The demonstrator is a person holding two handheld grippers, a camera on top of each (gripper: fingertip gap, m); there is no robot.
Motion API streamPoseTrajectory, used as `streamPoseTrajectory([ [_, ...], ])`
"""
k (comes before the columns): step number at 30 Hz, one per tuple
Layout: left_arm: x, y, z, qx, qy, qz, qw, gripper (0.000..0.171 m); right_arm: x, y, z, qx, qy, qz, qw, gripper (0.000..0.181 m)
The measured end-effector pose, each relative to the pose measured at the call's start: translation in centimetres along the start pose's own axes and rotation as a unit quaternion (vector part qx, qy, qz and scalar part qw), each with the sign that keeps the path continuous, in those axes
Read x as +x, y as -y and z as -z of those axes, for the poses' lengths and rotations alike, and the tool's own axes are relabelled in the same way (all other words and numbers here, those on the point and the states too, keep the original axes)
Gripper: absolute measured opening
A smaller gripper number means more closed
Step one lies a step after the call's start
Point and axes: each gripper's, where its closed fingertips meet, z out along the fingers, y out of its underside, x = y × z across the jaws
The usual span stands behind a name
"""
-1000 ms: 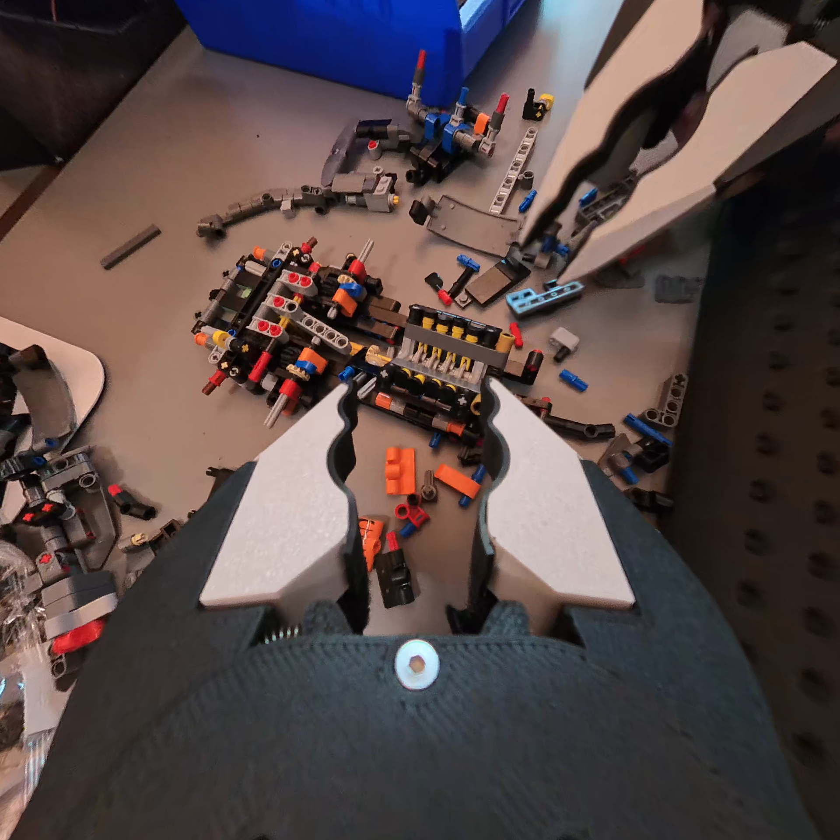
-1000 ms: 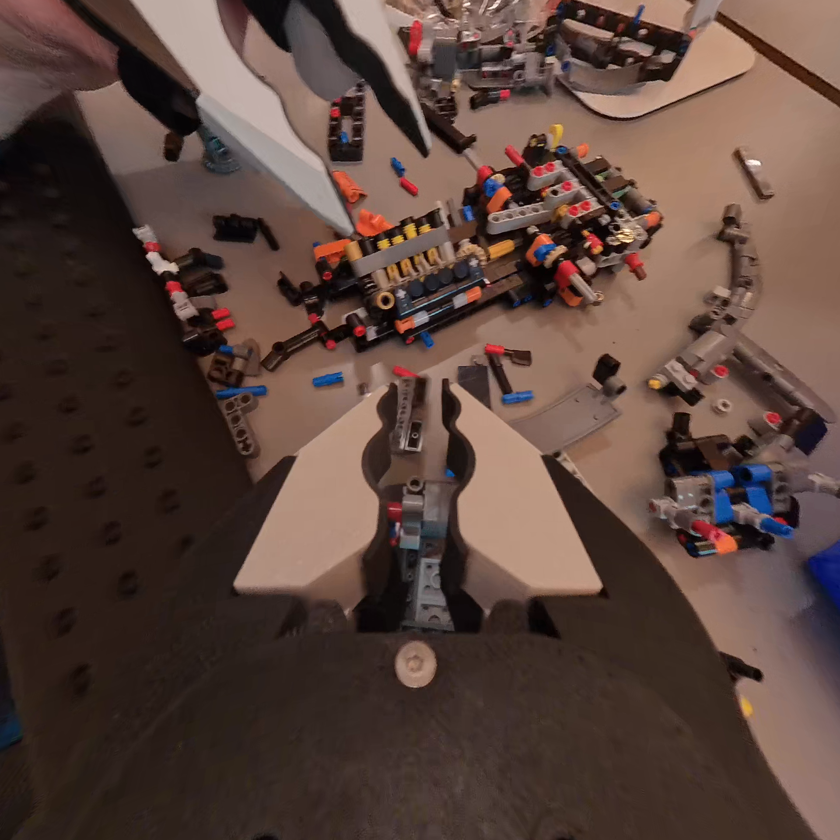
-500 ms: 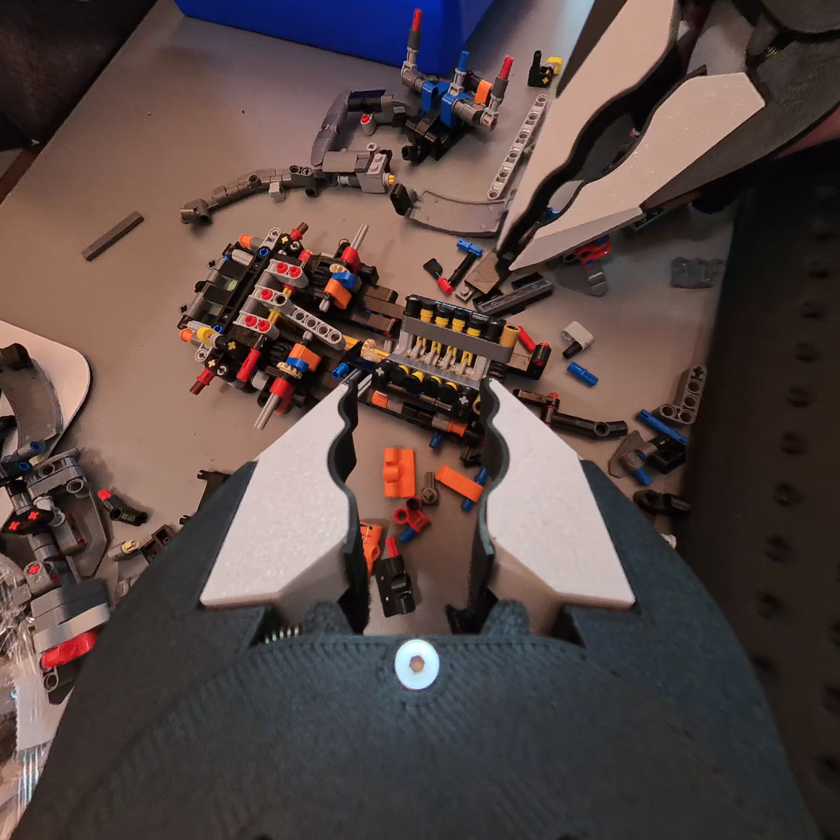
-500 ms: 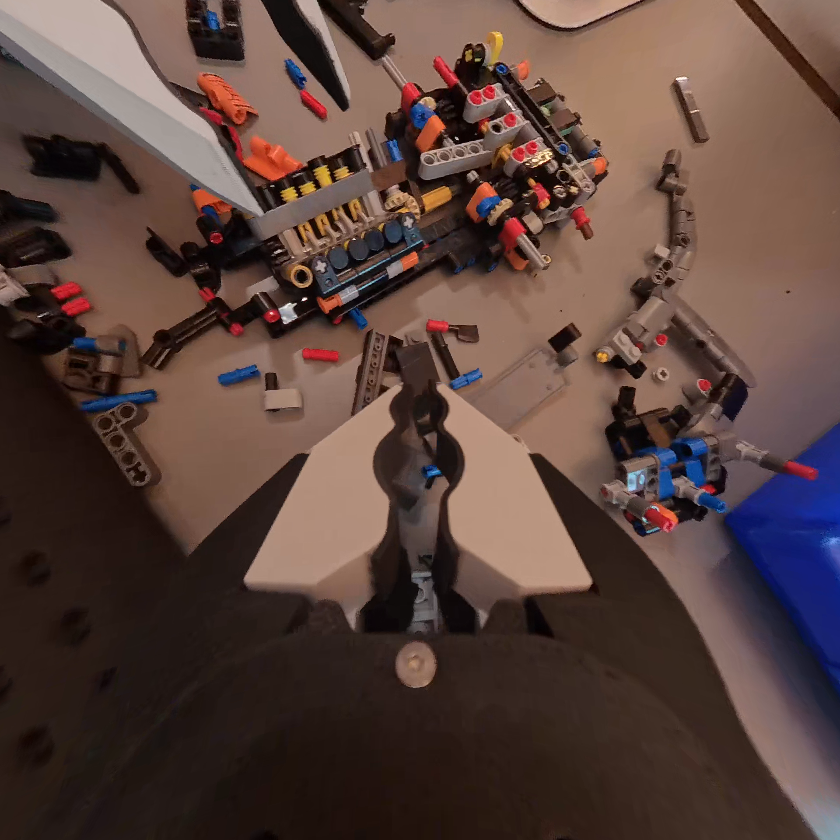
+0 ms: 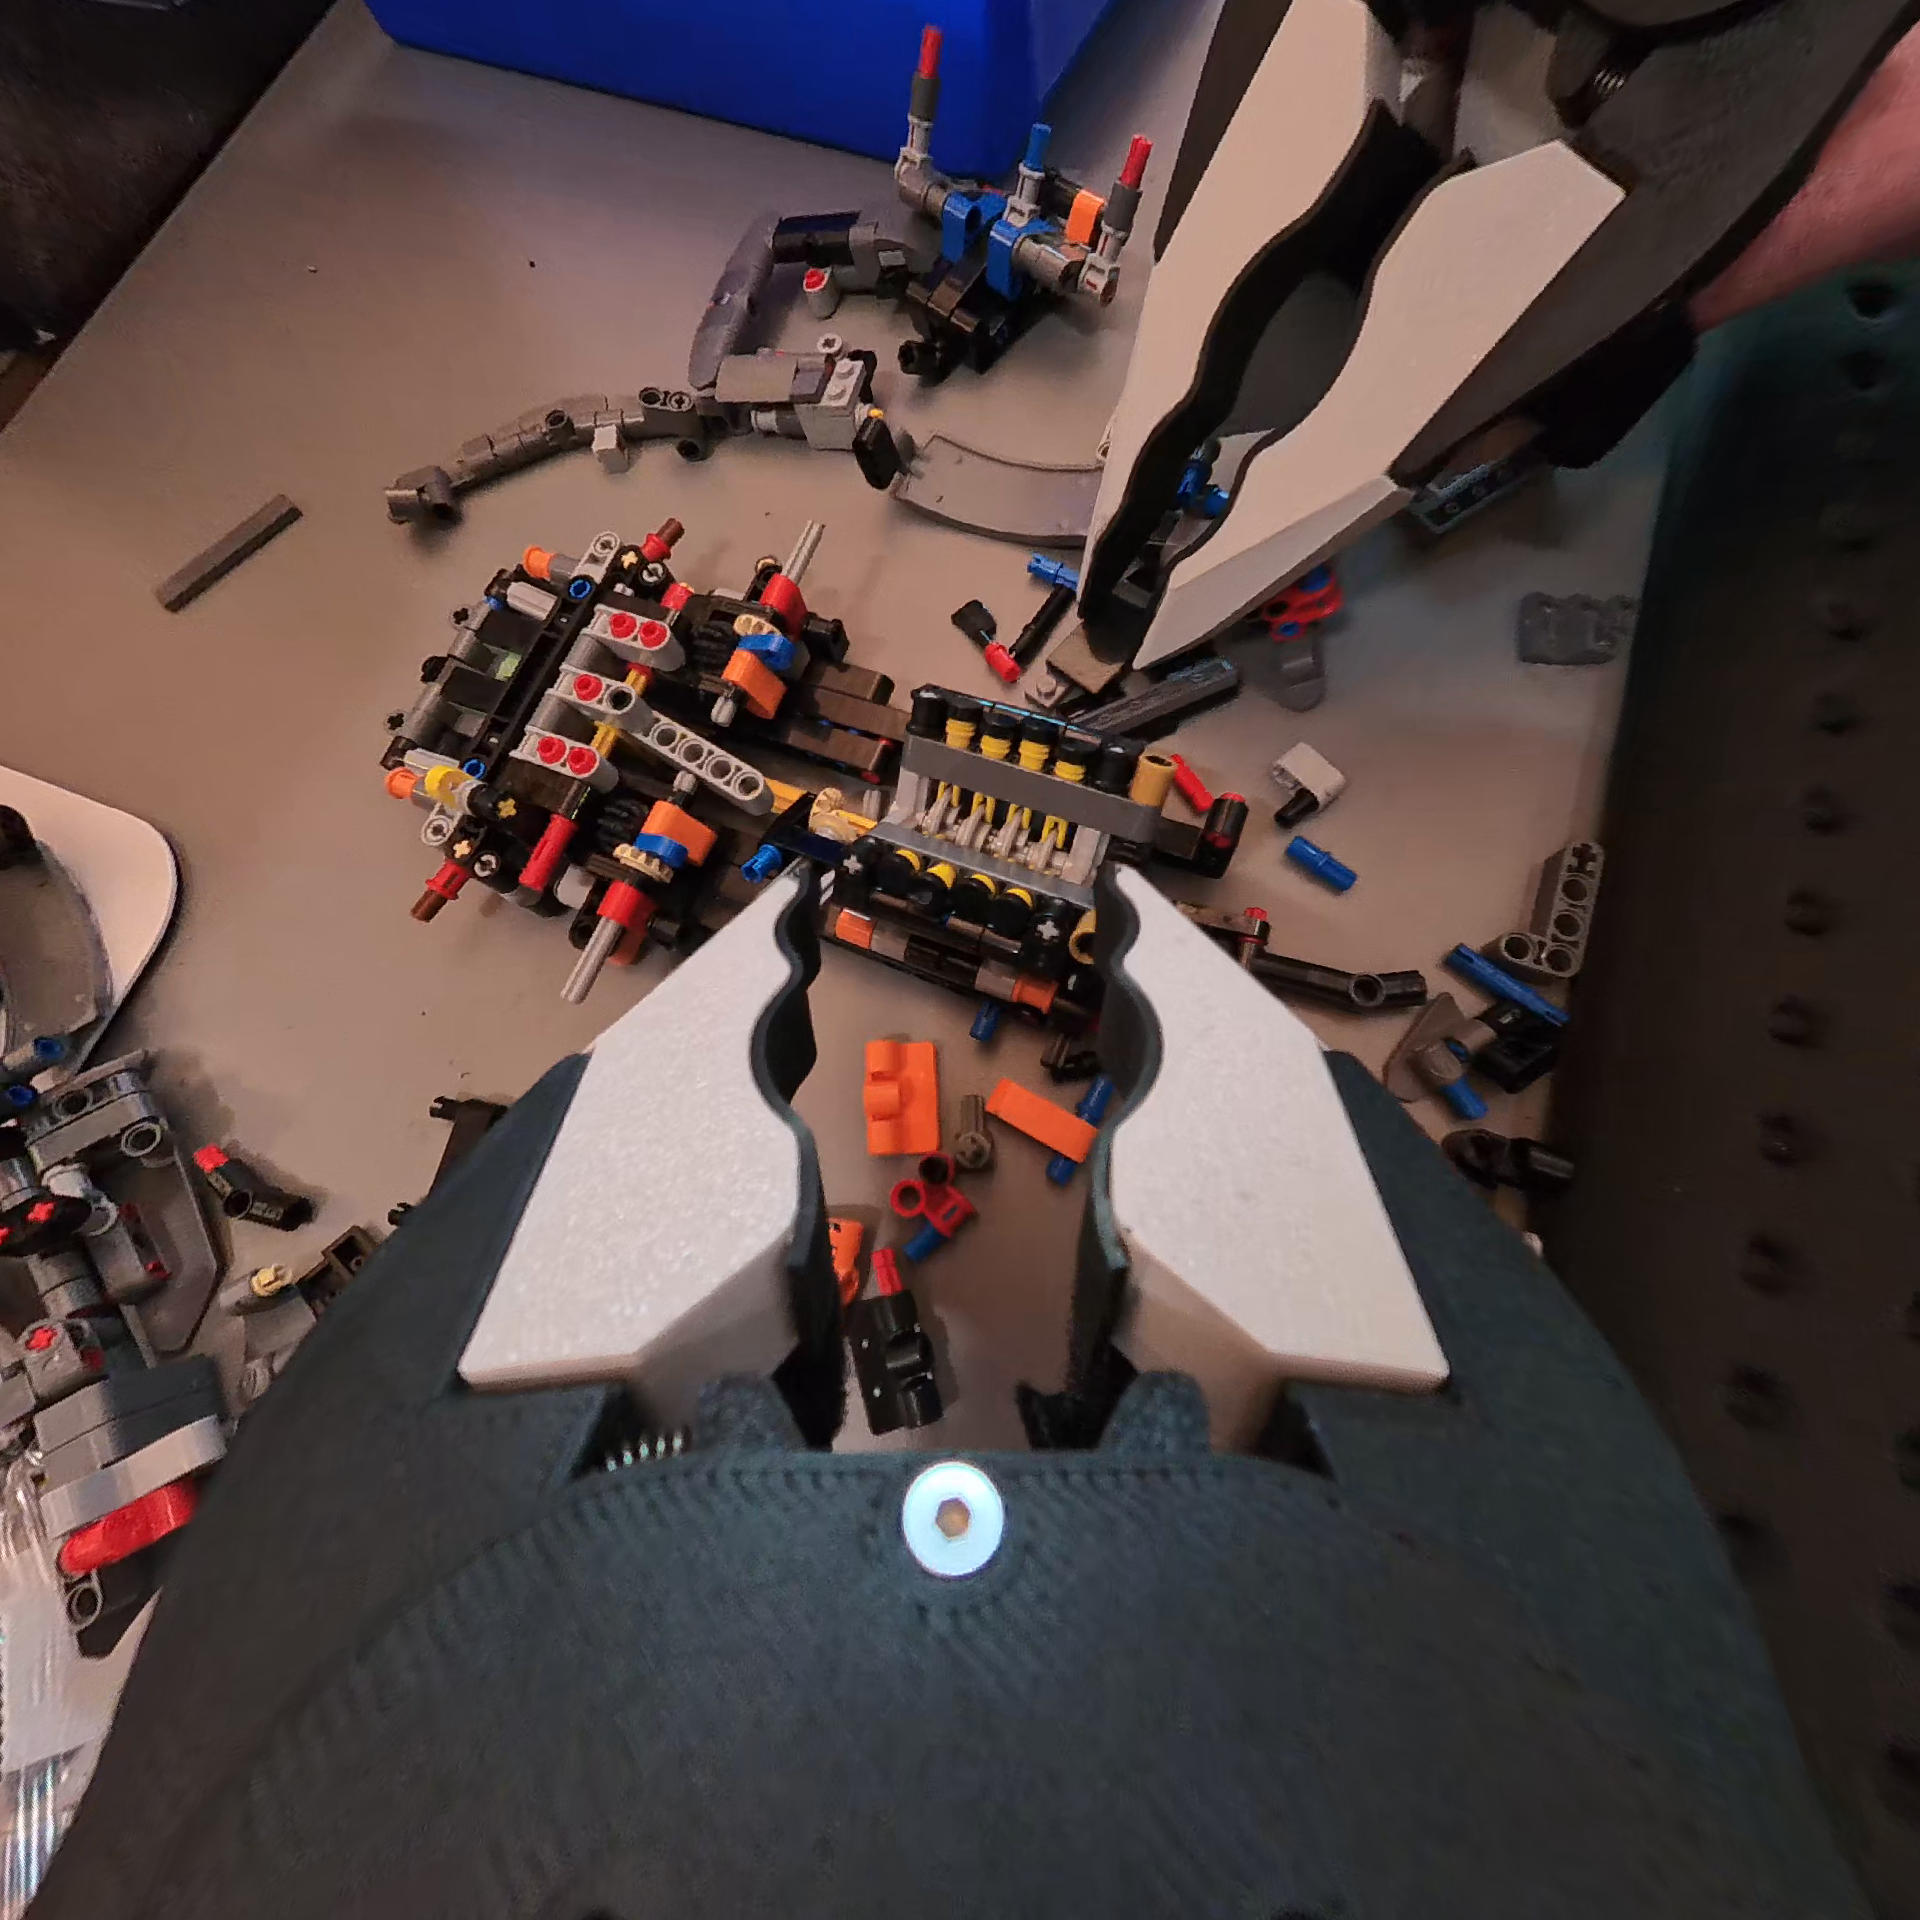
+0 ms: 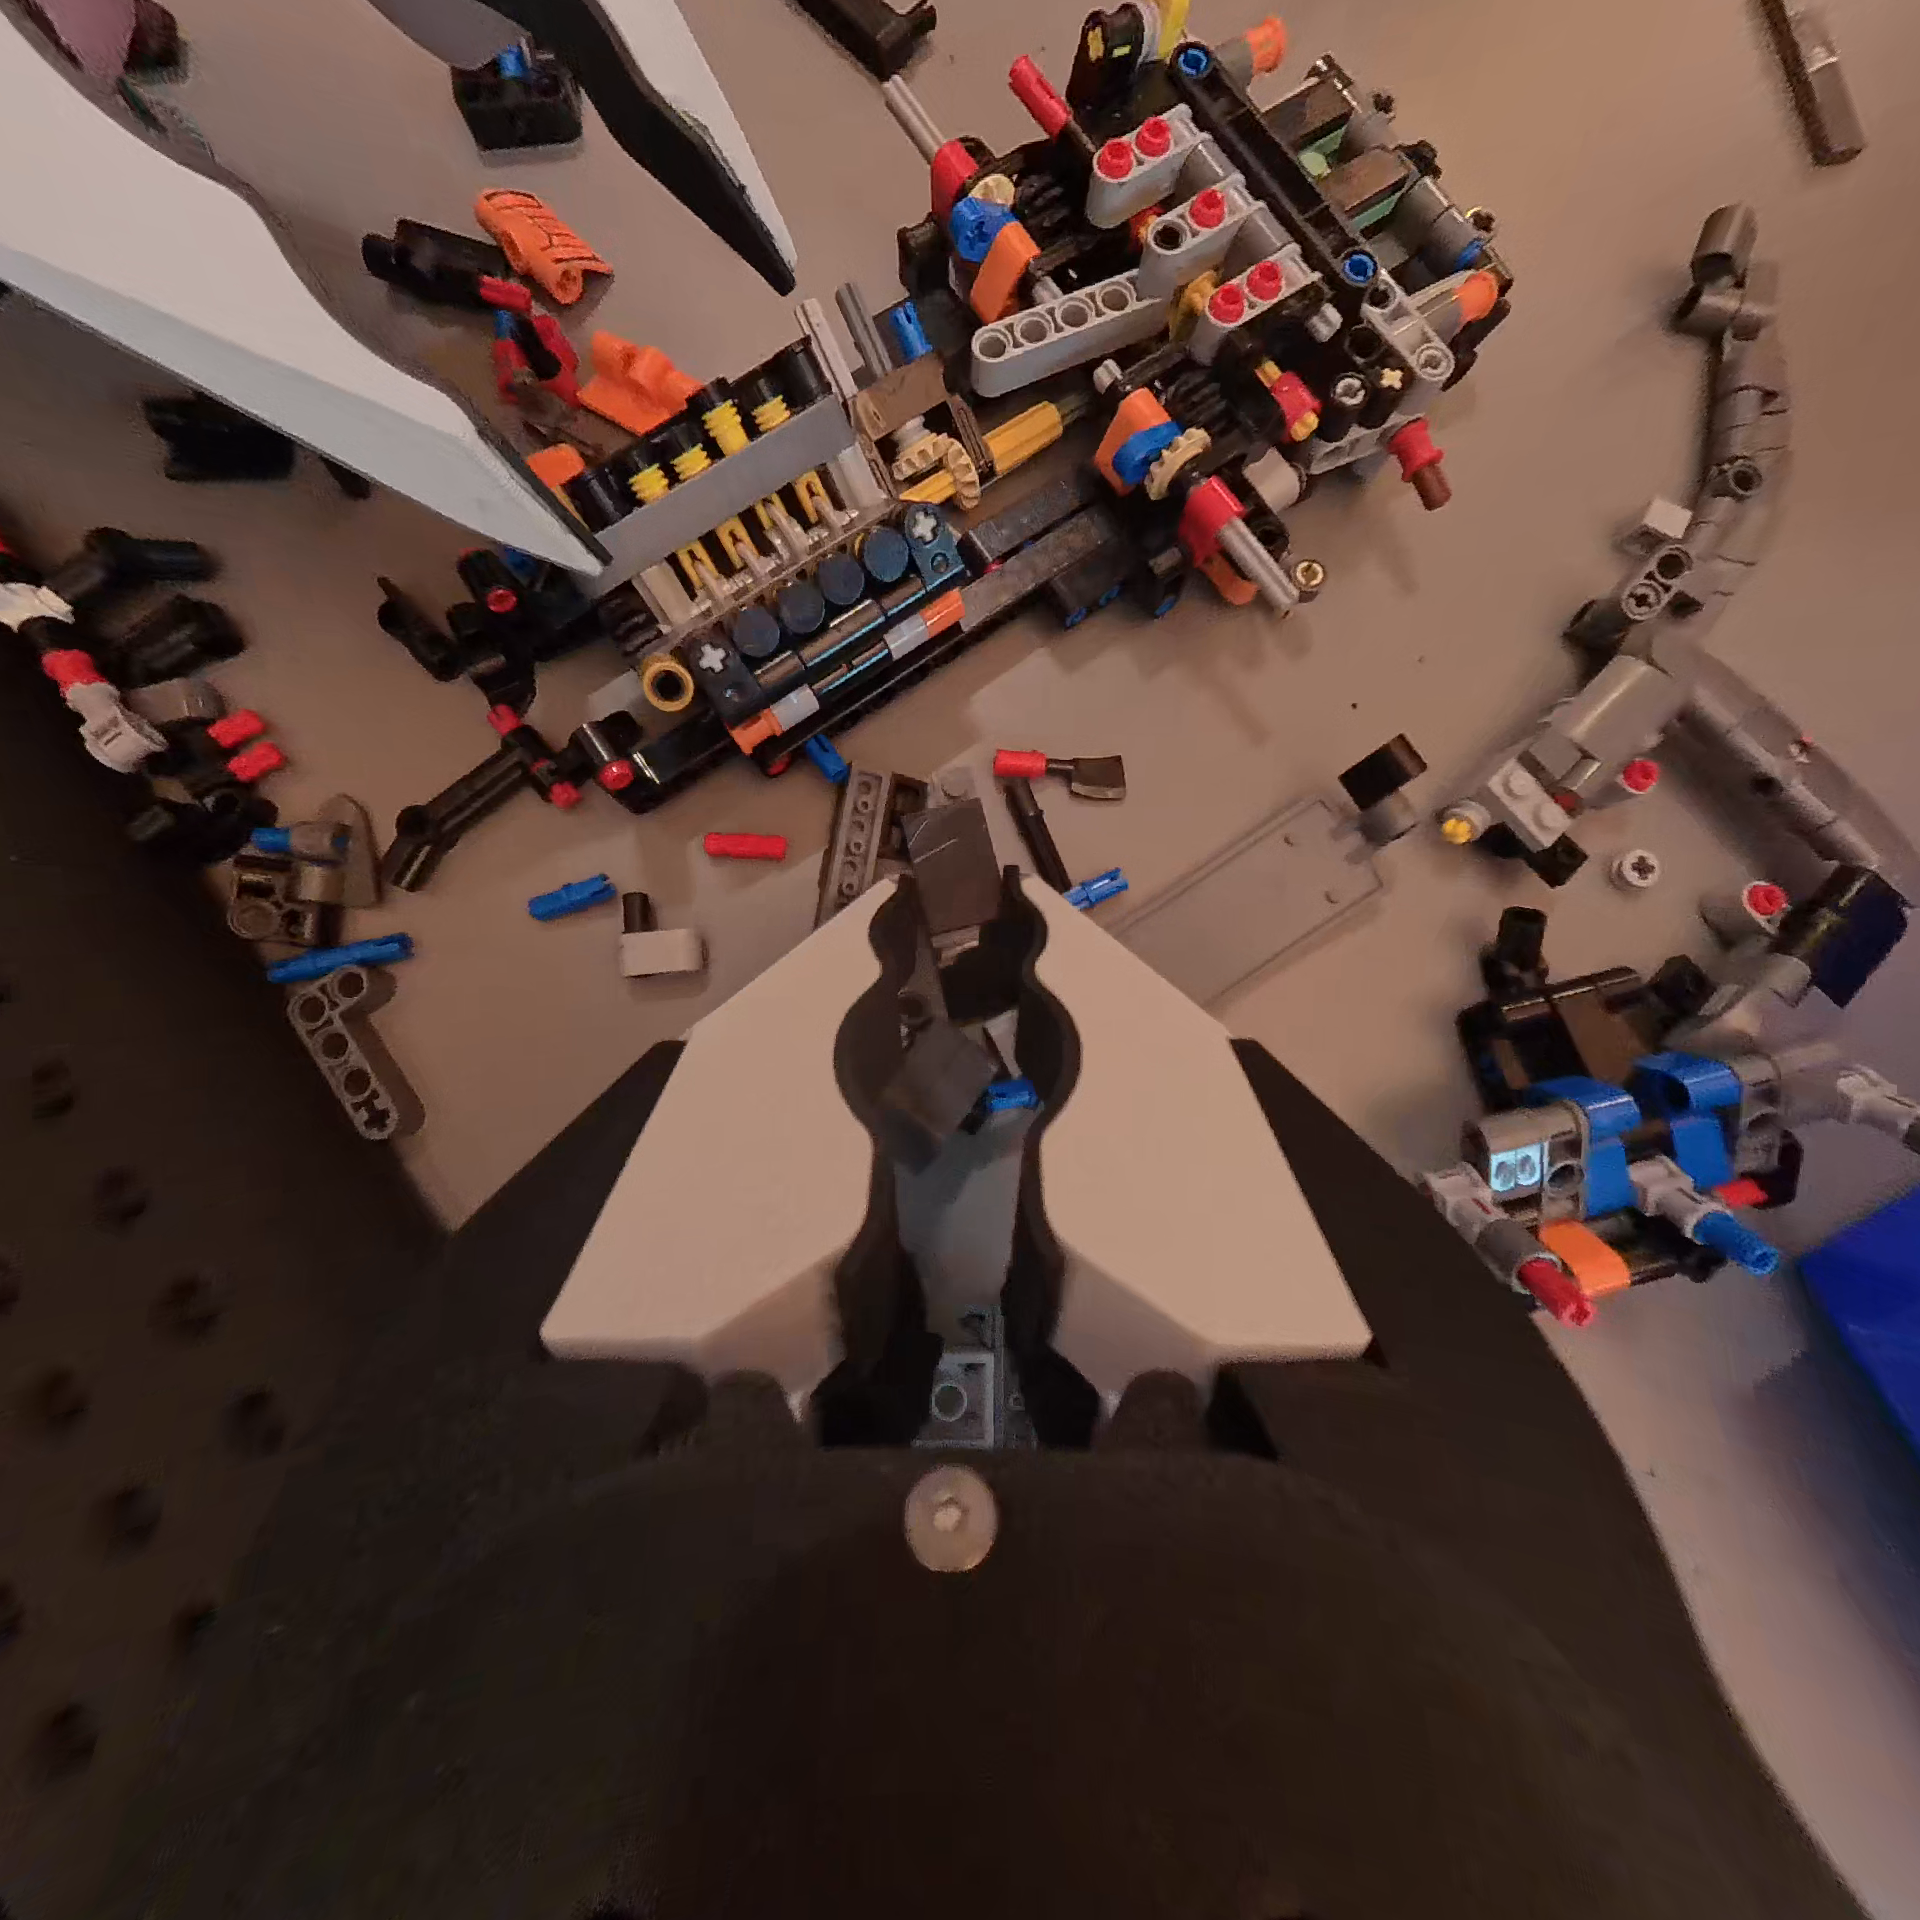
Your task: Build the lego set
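Right hand-held gripper (image 6: 956, 904) around dark piece (image 6: 951, 862)

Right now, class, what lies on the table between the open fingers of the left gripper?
Between the left gripper fingers lie loose pieces: an orange block, an orange flat piece, a red connector and a black connector. The fingers cover whatever lies beneath them.

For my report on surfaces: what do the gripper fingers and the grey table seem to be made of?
Left gripper fingers: apparently 3D-printed plastic, matte pale grey, with a grainy face; the dark body shows printed line texture. Table: smooth matte grey top, possibly laminate; its material stays unclear.
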Motion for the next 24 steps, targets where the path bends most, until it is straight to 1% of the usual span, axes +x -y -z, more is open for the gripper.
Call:
streamPoseTrajectory([
  [2,0.0,0.0,0.1,0.001,0.001,-0.001,1.000,0.050,0.1,0.0,0.0,0.002,-0.004,0.007,1.000,0.013],
  [5,0.0,0.0,0.0,0.001,-0.001,0.001,1.000,0.050,0.3,0.2,0.1,-0.006,-0.023,0.030,0.999,0.023],
  [7,0.0,0.0,0.0,0.002,-0.001,0.002,1.000,0.050,-0.2,0.4,-0.2,-0.013,-0.002,0.024,1.000,0.021],
  [9,-0.1,0.0,0.1,0.003,0.000,0.003,1.000,0.050,-0.1,0.3,-0.3,-0.020,0.002,0.022,1.000,0.013],
  [14,-0.1,0.3,0.3,0.010,0.000,0.004,1.000,0.050,-0.2,0.2,-0.2,-0.020,-0.001,0.024,1.000,0.012],
  [16,-0.2,0.4,0.5,0.015,0.005,0.001,1.000,0.050,-0.2,0.3,-0.2,-0.009,0.003,0.017,1.000,0.012],
  [18,-0.1,1.1,0.9,0.033,0.006,0.001,0.999,0.049,-0.4,0.9,0.4,0.024,0.019,0.008,1.000,0.012],
  [20,0.2,2.0,1.4,0.059,-0.002,0.005,0.998,0.046,-1.0,2.2,1.6,0.080,0.039,0.004,0.996,0.011],
  [22,1.1,3.0,1.8,0.088,-0.029,0.016,0.996,0.039,-1.3,3.6,2.8,0.130,0.042,0.020,0.990,0.012],
  [24,1.7,3.7,2.2,0.111,-0.062,0.037,0.991,0.034,-2.2,4.8,3.9,0.169,0.043,0.055,0.983,0.012],
])
